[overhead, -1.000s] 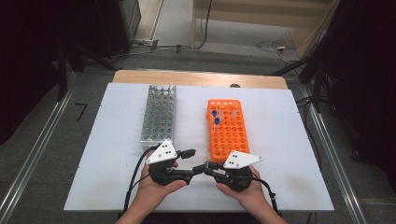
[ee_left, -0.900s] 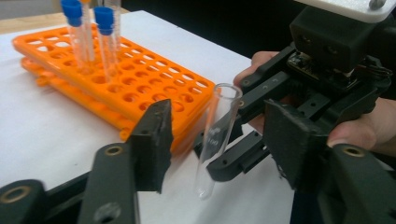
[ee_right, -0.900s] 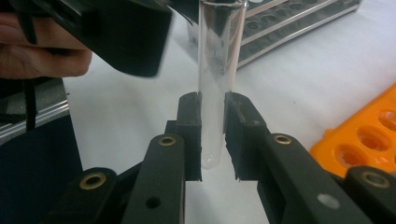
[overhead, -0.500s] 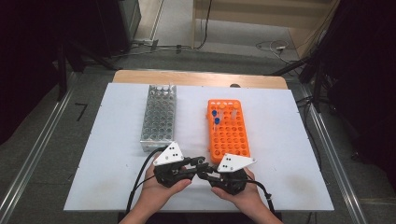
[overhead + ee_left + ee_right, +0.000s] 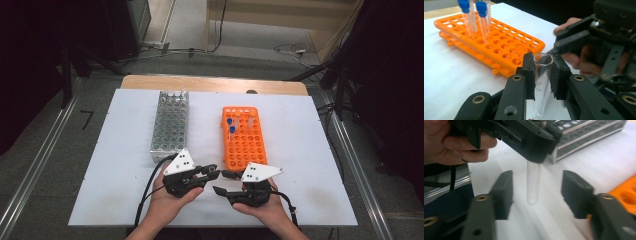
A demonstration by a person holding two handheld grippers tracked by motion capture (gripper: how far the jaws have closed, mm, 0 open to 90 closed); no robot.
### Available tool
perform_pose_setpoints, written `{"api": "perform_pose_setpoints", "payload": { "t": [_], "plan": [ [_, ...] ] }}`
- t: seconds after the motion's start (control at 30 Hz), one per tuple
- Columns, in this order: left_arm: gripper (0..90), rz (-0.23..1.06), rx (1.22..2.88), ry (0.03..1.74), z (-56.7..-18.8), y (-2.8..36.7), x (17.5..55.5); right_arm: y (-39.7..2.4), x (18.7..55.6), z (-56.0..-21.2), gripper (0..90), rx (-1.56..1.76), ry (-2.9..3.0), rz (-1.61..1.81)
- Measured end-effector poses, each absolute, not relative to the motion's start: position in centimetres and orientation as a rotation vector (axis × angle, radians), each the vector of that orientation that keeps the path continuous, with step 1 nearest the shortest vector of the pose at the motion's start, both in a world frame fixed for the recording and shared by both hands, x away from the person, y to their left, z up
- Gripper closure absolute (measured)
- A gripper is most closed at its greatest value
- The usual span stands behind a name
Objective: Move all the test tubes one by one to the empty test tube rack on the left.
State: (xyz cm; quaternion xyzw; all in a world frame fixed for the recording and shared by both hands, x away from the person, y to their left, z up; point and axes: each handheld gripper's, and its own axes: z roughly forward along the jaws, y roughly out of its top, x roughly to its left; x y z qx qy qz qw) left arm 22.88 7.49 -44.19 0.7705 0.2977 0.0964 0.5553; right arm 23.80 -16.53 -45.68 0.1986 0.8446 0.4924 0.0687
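A clear glass test tube (image 5: pixel 542 75) stands upright between the pads of my left gripper (image 5: pixel 543 60), whose jaws have just closed on it below its open rim. In the high view the left gripper (image 5: pixel 212 171) points right, tip to tip with my right gripper (image 5: pixel 220 182), near the table's front edge. The right gripper (image 5: pixel 537 177) has just been opening. Its jaws stand apart on either side of the tube (image 5: pixel 533 185) without touching it. The tube's round bottom hangs above the white table (image 5: pixel 125 165).
An orange tube rack (image 5: pixel 245 140) lies just beyond the grippers, with blue-capped tubes (image 5: pixel 230 125) at its far end. A metal rack (image 5: pixel 171 125) of several glass tubes stands to its left. White table surface spreads to both sides.
The left gripper's jaws have closed on the tube. The right gripper's jaws, shut on it before, have come apart. Both hands have stayed close together at the front.
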Motion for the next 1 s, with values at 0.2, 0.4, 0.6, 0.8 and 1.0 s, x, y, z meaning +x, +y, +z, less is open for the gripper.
{"api": "perform_pose_setpoints", "payload": {
  "t": [0.2, 0.4, 0.6, 0.8, 1.0],
  "plan": [
    [76.2, 0.251, 1.807, 0.738, -43.7, 8.3, 23.5, -19.7, 24.0, -45.2, 15.6, 0.632, 2.495, 1.513],
    [76.2, 0.286, 1.802, 0.772, -42.8, 9.6, 24.8, -23.3, 24.6, -45.0, 0.0, 0.717, 2.460, 1.535],
    [76.2, 0.335, 1.786, 0.807, -41.4, 10.9, 26.6, -26.5, 25.3, -45.2, 0.0, 0.792, 2.420, 1.523],
    [76.2, 0.374, 1.766, 0.845, -40.5, 12.1, 28.6, -28.7, 25.4, -45.7, 0.0, 0.852, 2.397, 1.509],
    [76.2, 0.393, 1.744, 0.881, -39.9, 13.0, 30.6, -30.1, 26.1, -46.2, 0.0, 0.904, 2.364, 1.503]
  ]
}}
